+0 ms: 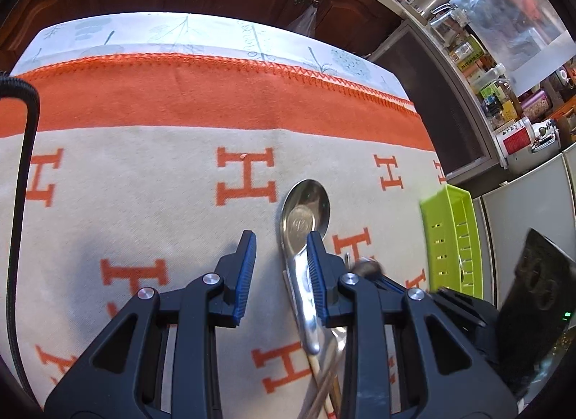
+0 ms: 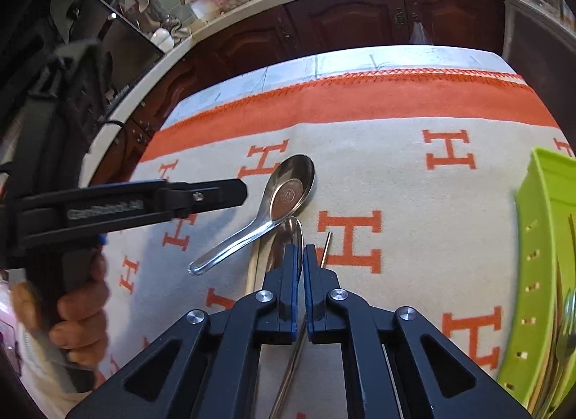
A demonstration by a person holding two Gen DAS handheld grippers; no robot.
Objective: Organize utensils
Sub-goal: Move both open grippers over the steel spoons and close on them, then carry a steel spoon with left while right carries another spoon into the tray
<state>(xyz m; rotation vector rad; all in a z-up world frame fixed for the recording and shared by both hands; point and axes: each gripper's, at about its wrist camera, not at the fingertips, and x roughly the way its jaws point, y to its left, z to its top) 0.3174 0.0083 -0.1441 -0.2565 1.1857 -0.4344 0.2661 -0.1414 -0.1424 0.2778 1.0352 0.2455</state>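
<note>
The counter [image 2: 396,174] is covered by a beige cloth with orange H letters and an orange band along its far side. On it lies a short steel soup spoon [image 2: 277,203], bowl up and pointing away, its handle running back toward the left. Just beside it, to the right, lies a longer steel spoon [image 2: 288,239], with a thin stick [image 2: 327,248] close on its right. The right gripper [image 2: 300,257] points steeply down at the longer spoon; its fingers are drawn nearly together over that spoon's neck and appear to pinch it, the handle passing back between them. The left gripper [image 1: 280,242] hangs over the soup spoon [image 1: 304,217] with its fingers partly apart; the right-hand finger [image 1: 316,267] lies along the spoon's handle, the other stands clear on the cloth side, and nothing is clamped. A person's hand [image 2: 79,321] holds the left gripper's grip. A lime-green slotted basket [image 2: 540,239] stands at the right edge of the counter, with cutlery already inside, including a fork [image 2: 565,339].
</note>
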